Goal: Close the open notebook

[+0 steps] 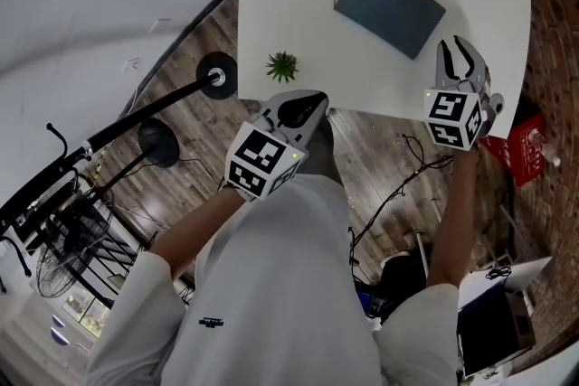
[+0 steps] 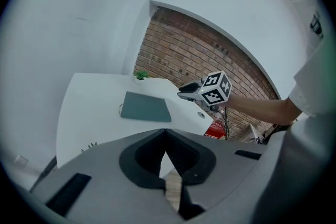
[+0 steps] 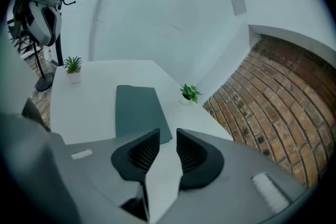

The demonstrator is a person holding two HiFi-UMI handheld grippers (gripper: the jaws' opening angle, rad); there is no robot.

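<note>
Right gripper view tells most of the story here: the right tongs [image 3: 168, 135] are standing apart with nothing between them, just bare white tabletop [image 3: 84, 107] showing through the gap. The notebook [image 3: 139, 112] lies directly ahead of those tongs and a touch to their left. Its near short edge is just beyond the tips, and its long axis runs away from them, pretty much along the line they point.

From what I can see the dark teal cover is lying flat with no pages showing, so to me it already looks shut. If anything's left, I'd guess it's only a press on the cover or backing off.

The left tongs [image 2: 166, 135] have their tips together and hold nothing. They hang back off the near edge of the tabletop, with the notebook well ahead of them and a bit to their left. A small potted plant [image 1: 282, 65] sits on the tabletop between those tongs and the notebook.

So the right hand is clearly the nearer one. If I had to touch the notebook again, I'd go in with the right, straight forward along the book's length.
</note>
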